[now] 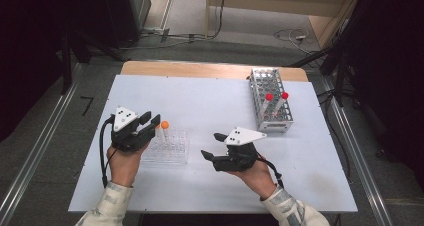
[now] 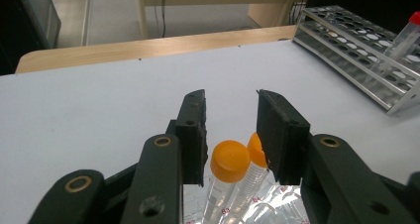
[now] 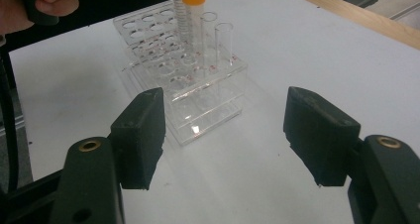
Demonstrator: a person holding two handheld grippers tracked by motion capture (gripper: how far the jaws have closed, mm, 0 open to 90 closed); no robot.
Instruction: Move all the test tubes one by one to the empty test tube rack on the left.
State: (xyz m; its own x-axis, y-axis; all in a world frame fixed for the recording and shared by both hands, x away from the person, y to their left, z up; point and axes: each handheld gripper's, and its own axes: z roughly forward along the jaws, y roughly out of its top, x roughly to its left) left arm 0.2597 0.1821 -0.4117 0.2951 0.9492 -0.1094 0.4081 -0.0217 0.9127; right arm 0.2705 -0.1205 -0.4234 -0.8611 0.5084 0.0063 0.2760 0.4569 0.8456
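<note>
The left gripper point(image 2: 230, 130) stands with its jaws parted just around two orange-capped tubes point(image 2: 229, 159), pads not visibly pressing, both tubes seated upright in the clear rack point(image 1: 167, 147) at near left. That placing looks done. The right gripper point(image 3: 225, 135) hangs wide open and empty. Two red-capped tubes point(image 1: 276, 105) lean in the metal rack point(image 1: 270, 98) at far right, probably left to move.

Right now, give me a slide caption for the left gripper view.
Left gripper open around two orange-capped tubes standing in the clear rack, metal rack beyond.
</note>
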